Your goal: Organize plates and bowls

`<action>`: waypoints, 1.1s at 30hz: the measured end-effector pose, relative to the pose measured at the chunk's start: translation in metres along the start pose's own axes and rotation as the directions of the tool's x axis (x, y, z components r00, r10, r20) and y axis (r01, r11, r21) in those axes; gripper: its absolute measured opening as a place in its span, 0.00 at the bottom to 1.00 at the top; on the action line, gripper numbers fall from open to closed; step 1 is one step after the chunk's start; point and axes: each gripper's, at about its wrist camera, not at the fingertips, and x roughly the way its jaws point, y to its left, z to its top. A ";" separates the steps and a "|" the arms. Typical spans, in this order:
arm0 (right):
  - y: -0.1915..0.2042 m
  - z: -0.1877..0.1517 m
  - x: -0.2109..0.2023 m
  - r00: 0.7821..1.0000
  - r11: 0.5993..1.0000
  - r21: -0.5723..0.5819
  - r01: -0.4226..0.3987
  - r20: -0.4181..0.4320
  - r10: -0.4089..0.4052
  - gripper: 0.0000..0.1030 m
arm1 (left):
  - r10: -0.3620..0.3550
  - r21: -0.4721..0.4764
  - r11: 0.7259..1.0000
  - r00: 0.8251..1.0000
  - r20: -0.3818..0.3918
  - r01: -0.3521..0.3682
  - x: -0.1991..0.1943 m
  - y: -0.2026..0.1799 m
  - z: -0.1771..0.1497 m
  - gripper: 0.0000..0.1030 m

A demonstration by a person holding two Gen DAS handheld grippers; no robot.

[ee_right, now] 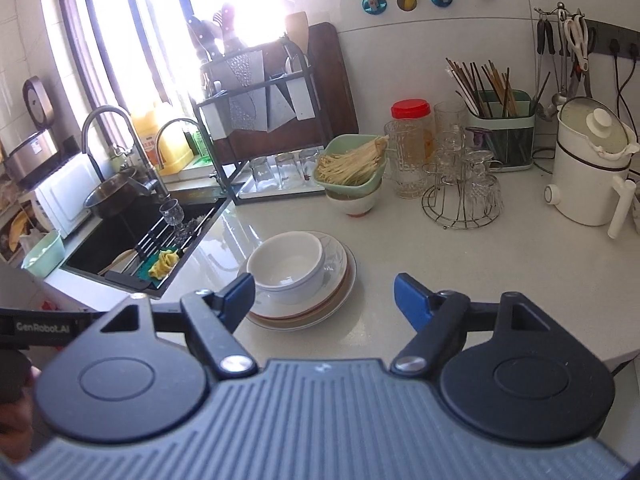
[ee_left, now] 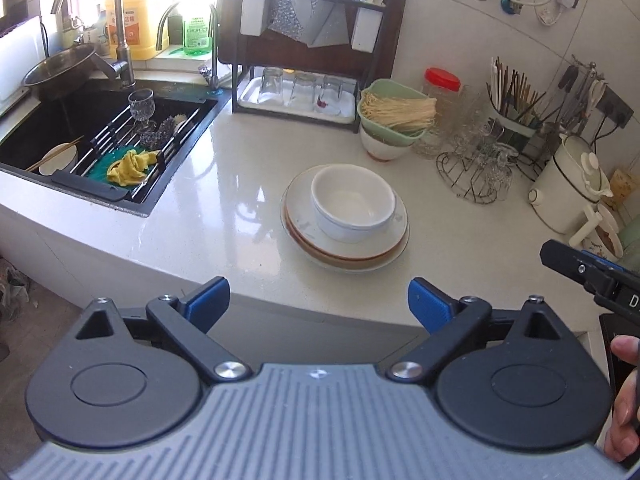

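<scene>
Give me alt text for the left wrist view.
A white bowl sits on a stack of plates on a pale counter, beyond the open, empty left gripper. A sink lies to the left, glasses and a chopstick holder to the right.

Lighting: strong daylight from the window [ee_right: 132, 32] behind the sink [ee_left: 80, 136], blown out to white in both views. Glare streaks on the glossy table [ee_left: 240, 184] near the sink. Focus sharp throughout. Fisheye distortion bends the table edges and wall tiles.
</scene>
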 end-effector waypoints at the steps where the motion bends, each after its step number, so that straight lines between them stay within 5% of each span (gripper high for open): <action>1: 0.000 0.000 -0.001 1.000 1.000 0.004 0.005 -0.001 -0.005 0.76 | 0.001 0.007 1.000 1.000 0.000 -0.001 -0.002 0.000 0.000 0.95; 33: 0.027 -0.003 -0.005 0.992 0.990 0.061 0.125 -0.005 -0.125 0.76 | -0.012 0.082 0.997 1.000 0.009 0.011 -0.002 0.028 0.037 0.95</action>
